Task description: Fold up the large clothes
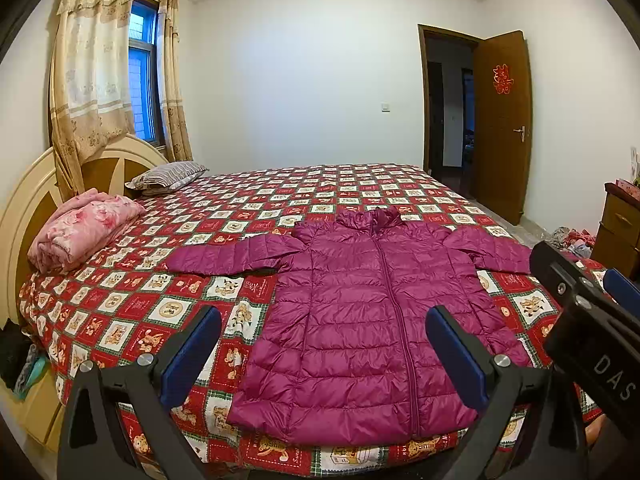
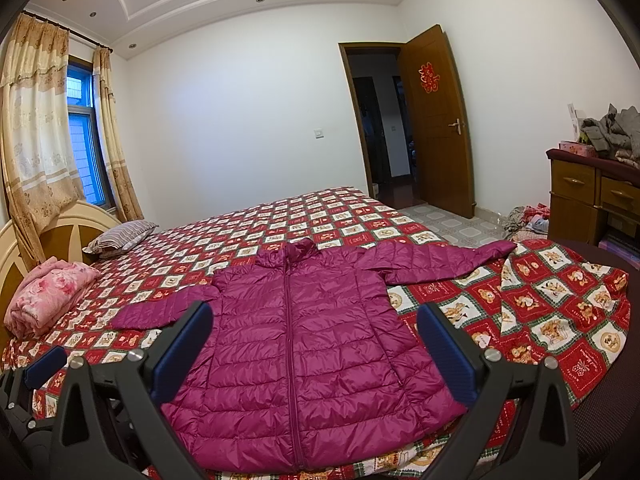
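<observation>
Nothing is folded yet: the jacket (image 1: 360,320) lies flat, zipped, sleeves spread, at the bed's (image 1: 132,308) near edge. Left gripper (image 1: 323,354) and right gripper (image 2: 315,350) hover spread wide, empty. Next, probably, pinch a sleeve and fold it inward.

Left gripper (image 1: 322,354): two black moulded arms, triangular, each with a slot-shaped recess; a round silver screw head at each finger joint and a second on the outer shoulder; fingers (image 1: 192,356) faced with dark blue ribbed pads

Right gripper (image 2: 314,350): same pattern, black frame, blue textured pads on the fingers (image 2: 182,354), silver screw heads at the joints; seen from the left wrist camera, its black body carries small screws and white lettering "DAS", cut off at the frame edge
</observation>
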A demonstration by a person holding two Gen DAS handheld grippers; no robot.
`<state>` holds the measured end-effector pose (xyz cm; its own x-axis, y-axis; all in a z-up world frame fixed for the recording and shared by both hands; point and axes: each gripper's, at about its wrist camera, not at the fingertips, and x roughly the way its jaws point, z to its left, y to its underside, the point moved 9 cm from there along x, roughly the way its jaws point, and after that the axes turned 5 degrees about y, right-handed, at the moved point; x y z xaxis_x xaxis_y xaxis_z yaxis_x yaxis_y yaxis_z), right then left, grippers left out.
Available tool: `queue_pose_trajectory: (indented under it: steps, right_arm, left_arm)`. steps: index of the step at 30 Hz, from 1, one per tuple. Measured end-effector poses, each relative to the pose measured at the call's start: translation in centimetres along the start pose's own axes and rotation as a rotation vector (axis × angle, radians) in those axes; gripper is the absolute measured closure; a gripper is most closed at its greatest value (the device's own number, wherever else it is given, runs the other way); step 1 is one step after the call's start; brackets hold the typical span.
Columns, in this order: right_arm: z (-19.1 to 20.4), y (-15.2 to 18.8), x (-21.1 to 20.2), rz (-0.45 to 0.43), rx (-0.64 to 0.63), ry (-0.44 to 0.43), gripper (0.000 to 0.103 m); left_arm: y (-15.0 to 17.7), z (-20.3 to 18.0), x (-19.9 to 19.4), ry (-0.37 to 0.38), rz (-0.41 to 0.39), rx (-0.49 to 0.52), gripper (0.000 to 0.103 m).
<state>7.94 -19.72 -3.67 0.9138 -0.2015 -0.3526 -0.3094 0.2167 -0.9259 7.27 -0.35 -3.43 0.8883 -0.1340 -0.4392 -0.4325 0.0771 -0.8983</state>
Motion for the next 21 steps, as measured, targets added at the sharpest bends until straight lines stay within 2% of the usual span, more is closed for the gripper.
queue_pose_trajectory:
  steps: [15, 21]
  right_arm:
    - [0.3, 0.3, 0.0, 0.008, 0.002, 0.002, 0.0]
    - [-0.2, 0.7, 1.0, 0.016, 0.02, 0.008, 0.0]
  left_arm:
    - [0.2, 0.0, 0.1, 0.002, 0.011, -0.005, 0.001]
    - [0.3, -0.1, 1.9, -0.005, 0.031, 0.004, 0.001]
